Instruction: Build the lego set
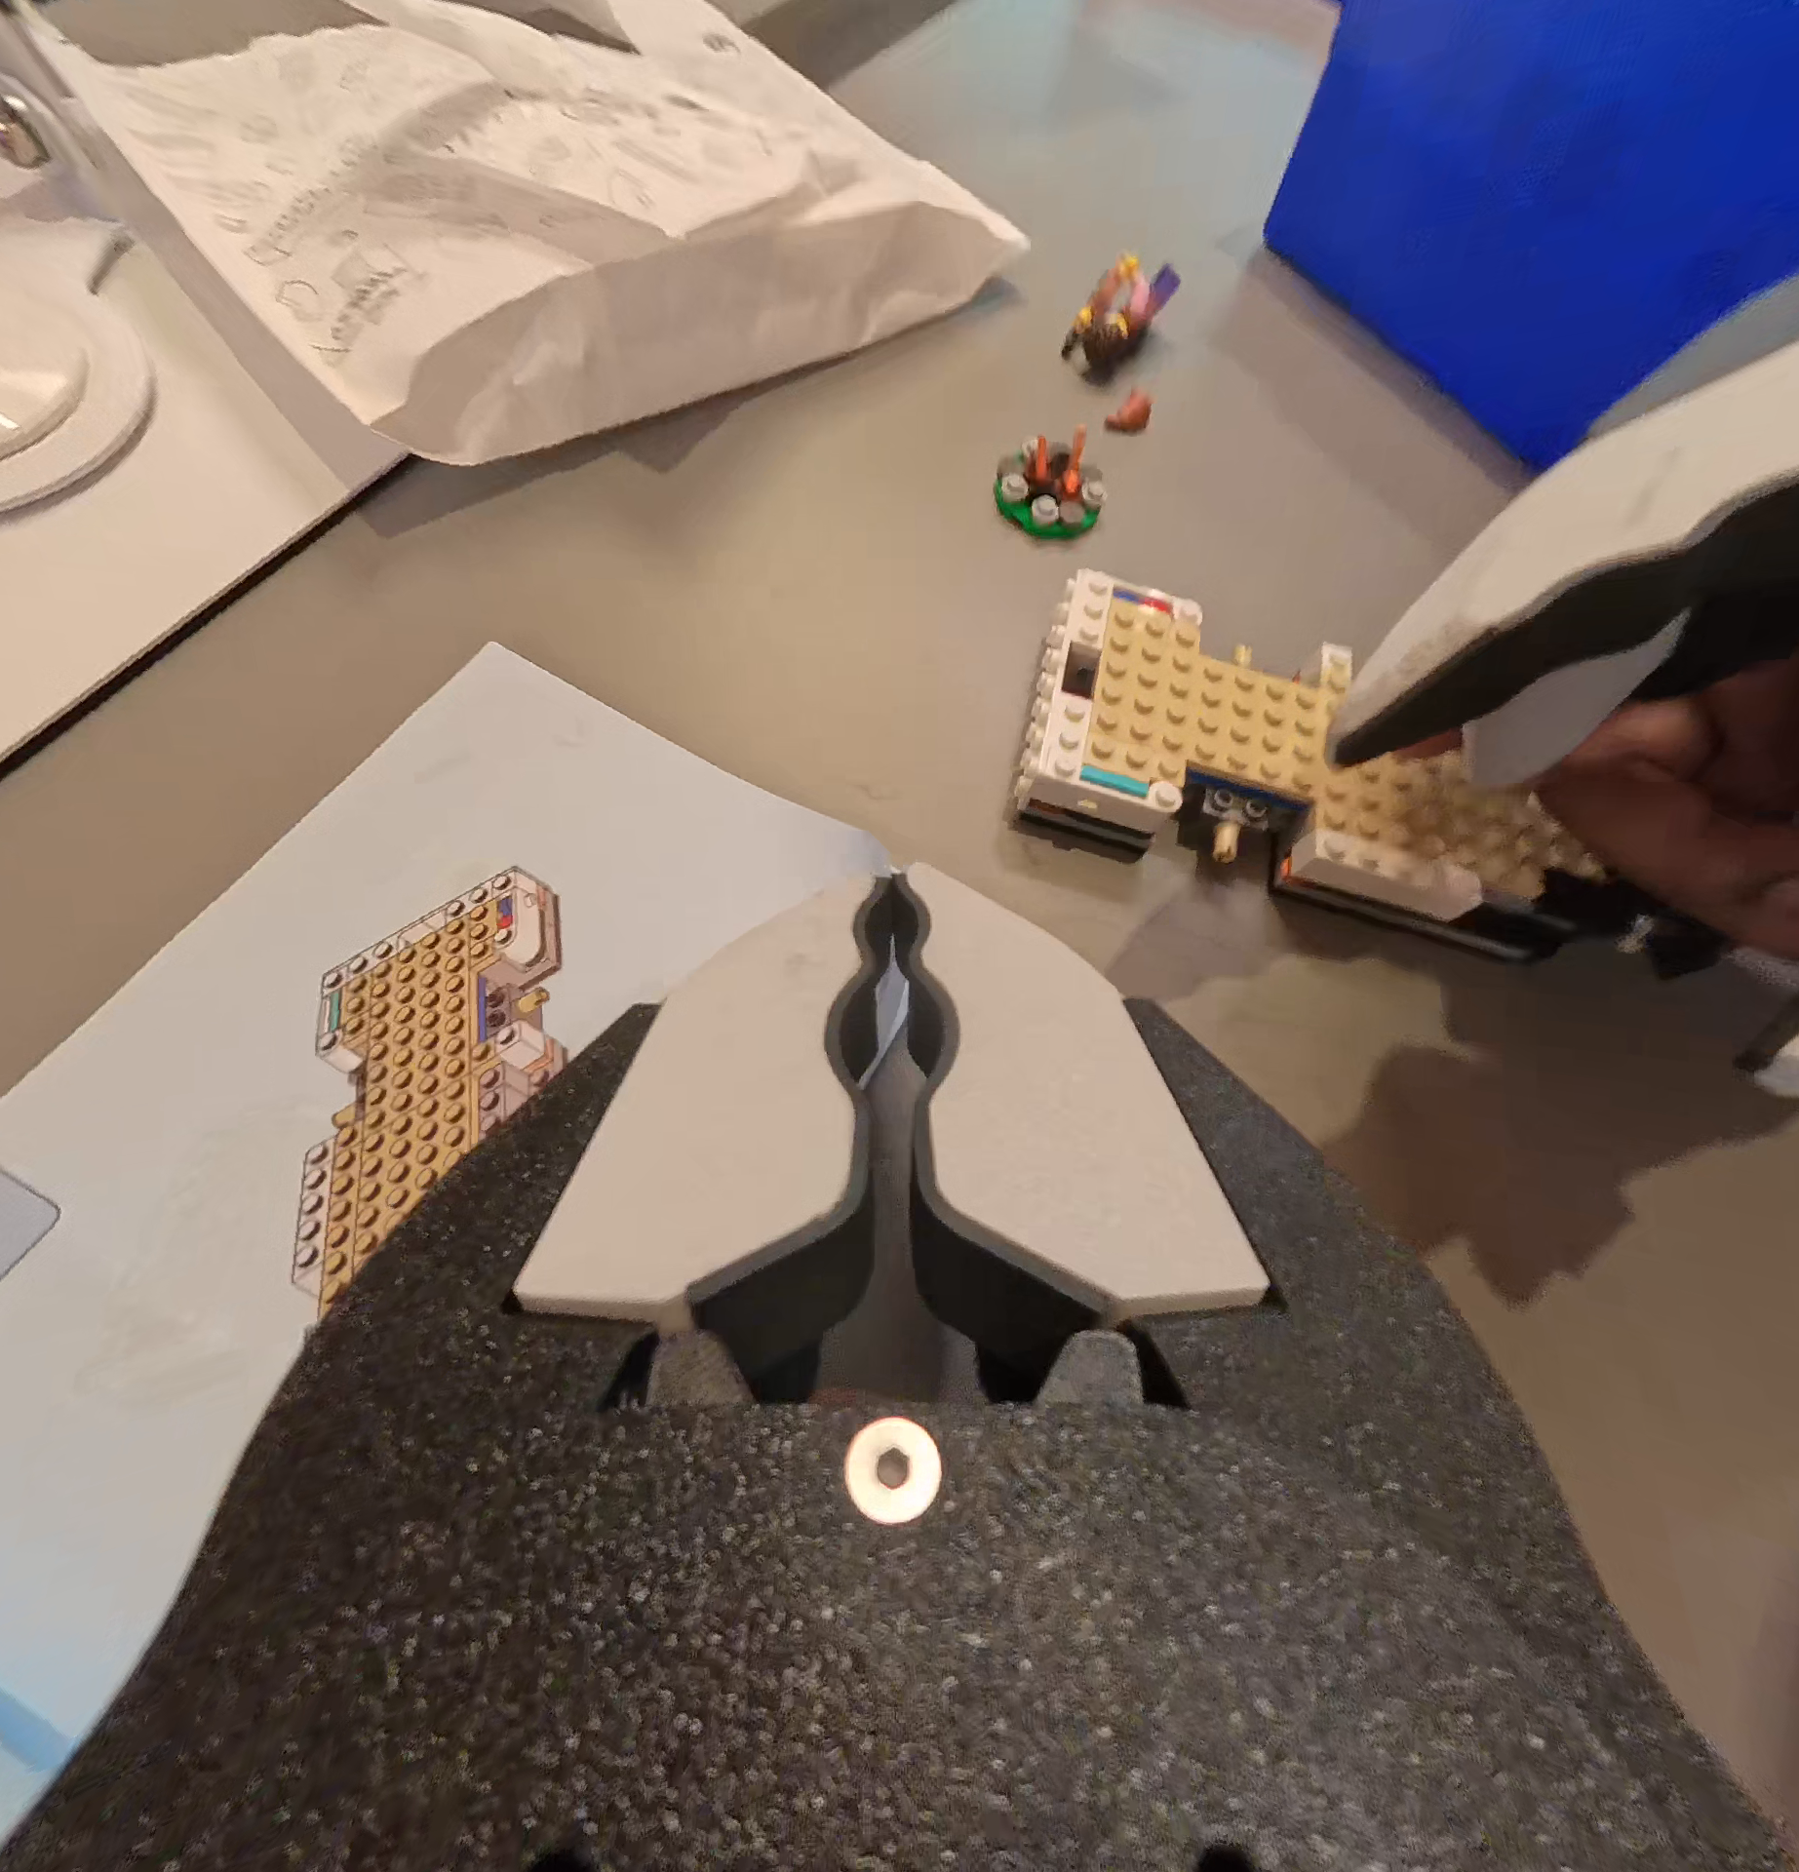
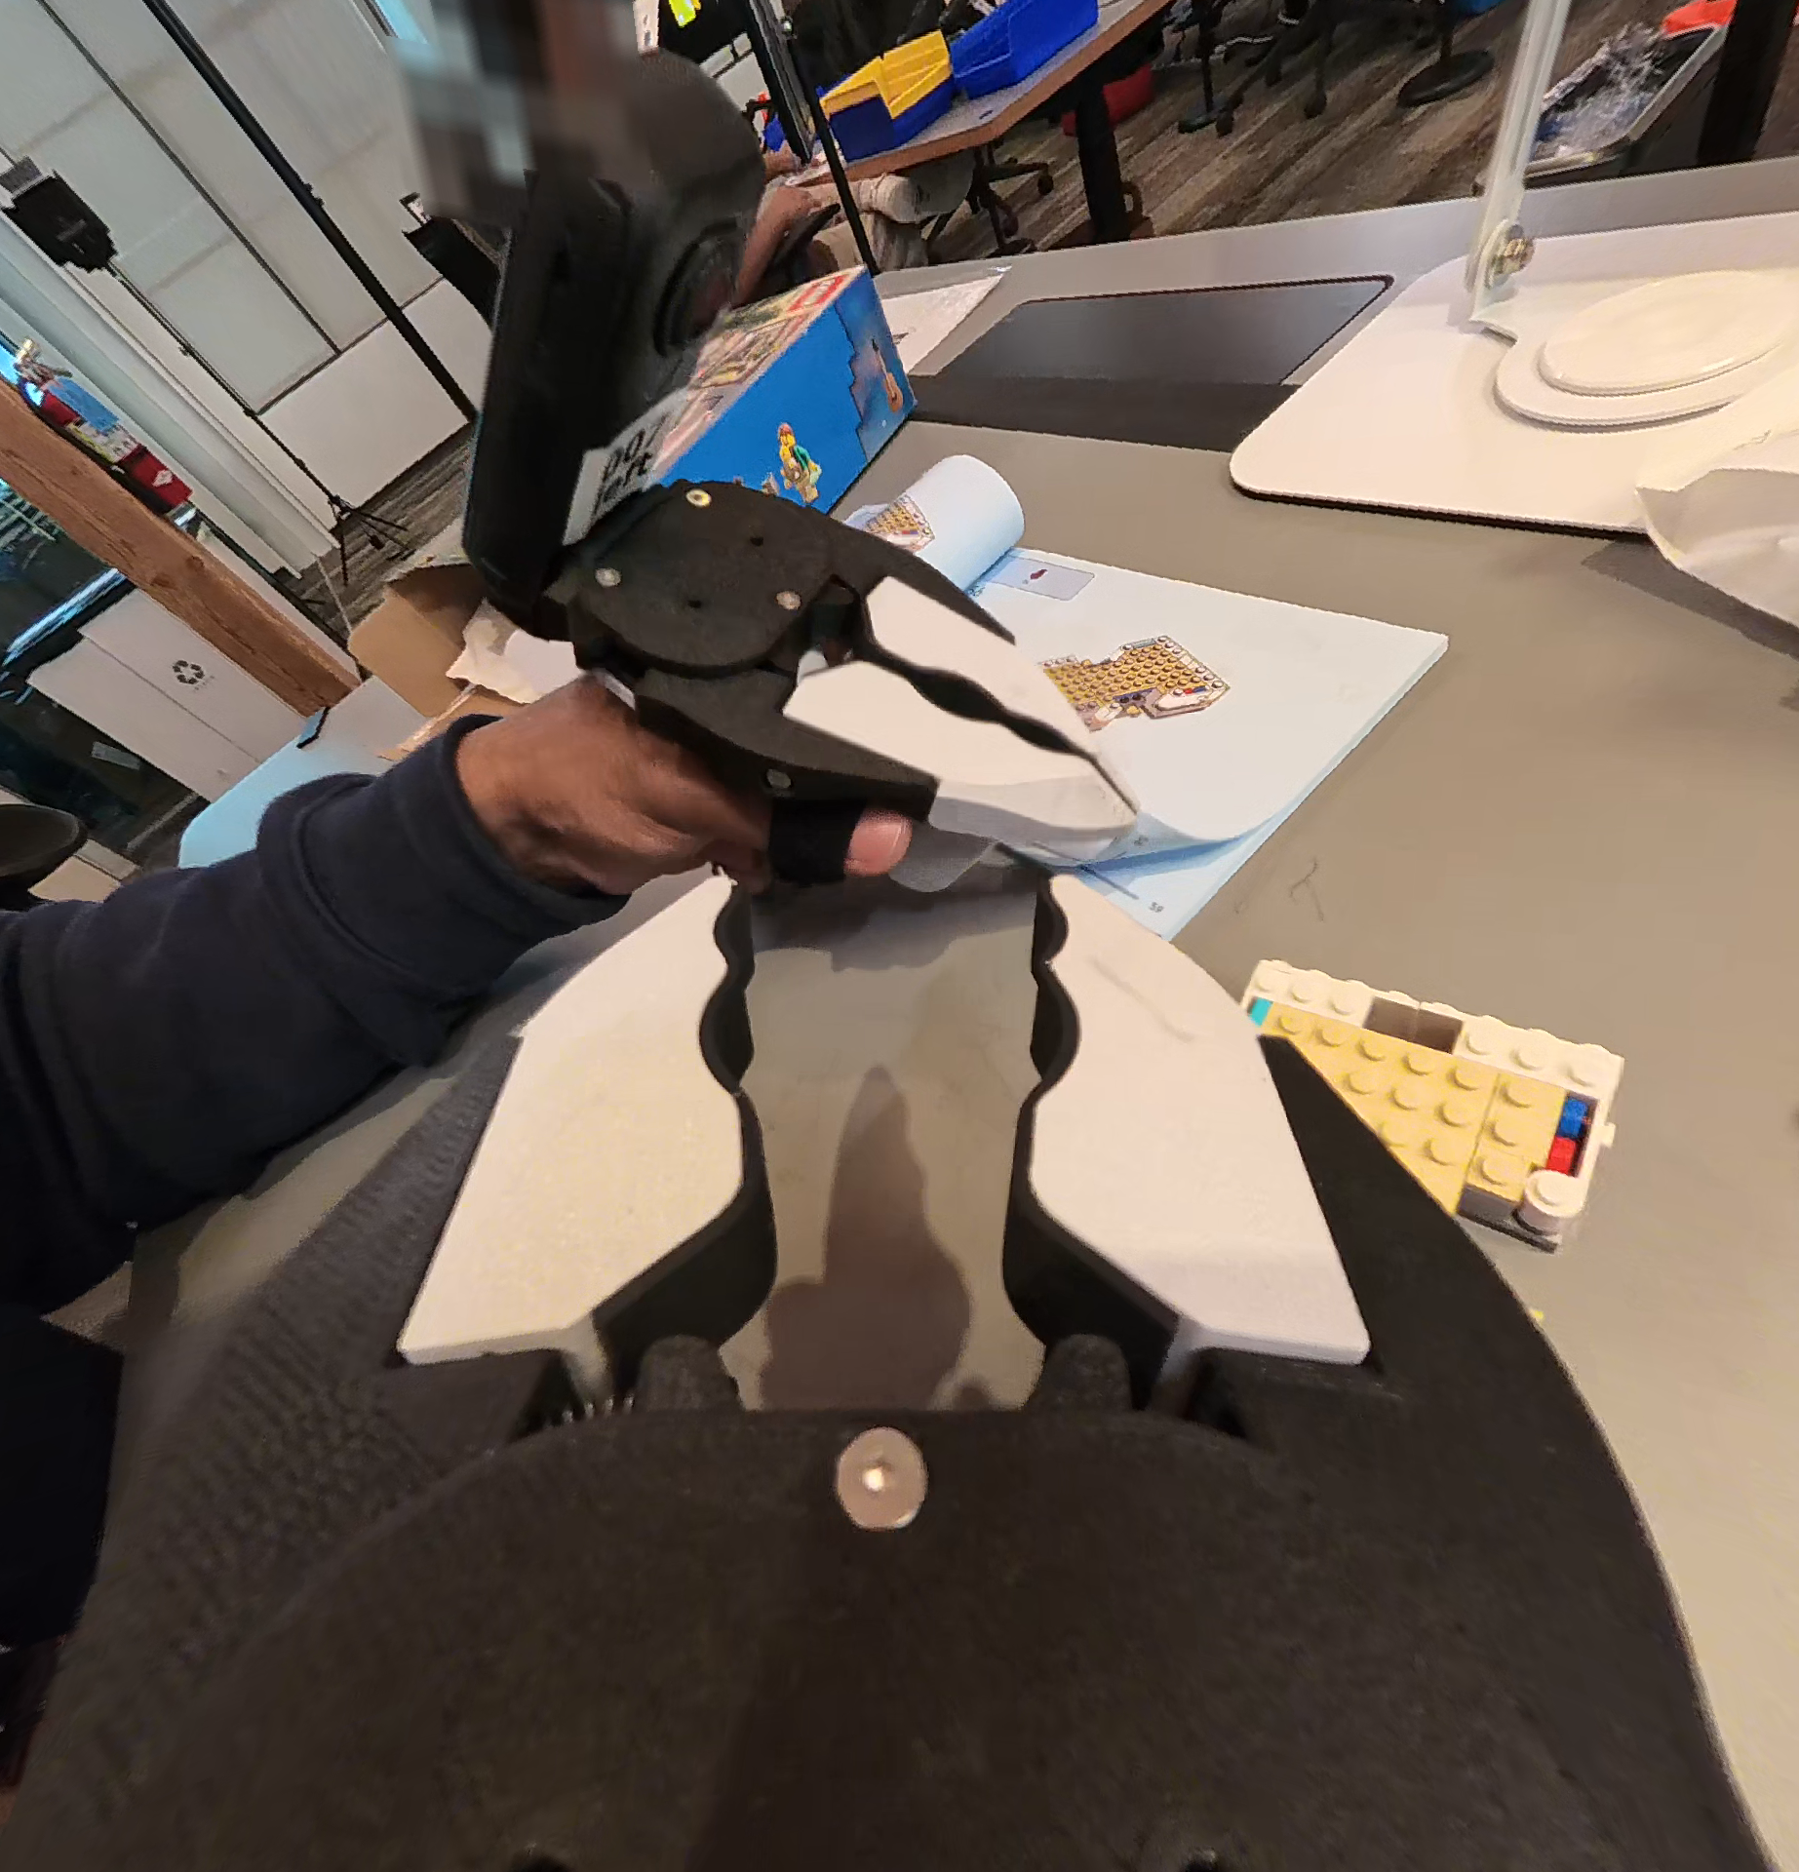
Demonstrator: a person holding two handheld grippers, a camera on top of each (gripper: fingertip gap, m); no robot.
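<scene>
Left gripper (image 1: pixel 892 891) clamped on the corner of a pale blue page of the instruction booklet (image 1: pixel 530 800) — page lifted and curling off the grey tabletop (image 1: pixel 773 608). Right gripper (image 2: pixel 890 912) spread wide, nothing between its pads, hovering over bare tabletop just beside the tan-and-white brick model (image 2: pixel 1432 1104). Farther back in the left wrist view: white paper bag (image 1: pixel 530 203), blue box (image 1: pixel 1584 182), small green-based brick piece (image 1: pixel 1049 486).

grey table (image 1: pixel 824 628) bears booklet (image 1: pixel 591 810), brick build (image 1: pixel 1179 709), paper bag (image 1: pixel 530 233)
</scene>
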